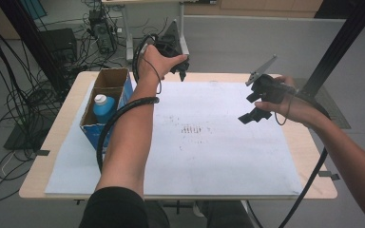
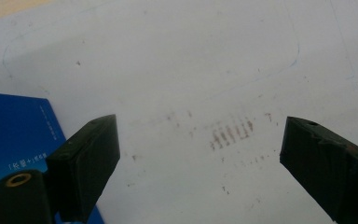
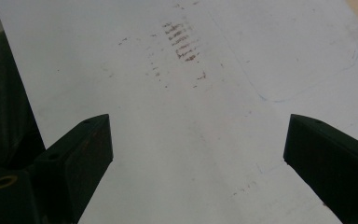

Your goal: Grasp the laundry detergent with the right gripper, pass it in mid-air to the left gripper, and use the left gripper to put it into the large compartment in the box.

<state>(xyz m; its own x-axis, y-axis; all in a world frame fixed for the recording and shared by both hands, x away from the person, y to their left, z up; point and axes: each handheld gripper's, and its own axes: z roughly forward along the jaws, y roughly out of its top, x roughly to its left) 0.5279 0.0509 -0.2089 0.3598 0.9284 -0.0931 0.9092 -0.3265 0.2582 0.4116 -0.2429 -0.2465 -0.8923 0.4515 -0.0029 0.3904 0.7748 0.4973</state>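
Both grippers hang over the white sheet (image 1: 218,142) with fingers wide apart, holding nothing. A bottle (image 1: 103,107) sits in the box (image 1: 105,95) at the left. Nothing looks started yet.

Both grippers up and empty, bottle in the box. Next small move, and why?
Probably bring the left gripper left and down toward the bottle. Both grippers are open and hold nothing. The bottle stands in the open box, nearest that hand, blue cap up. The right gripper hovers over the bare white sheet, farther away.
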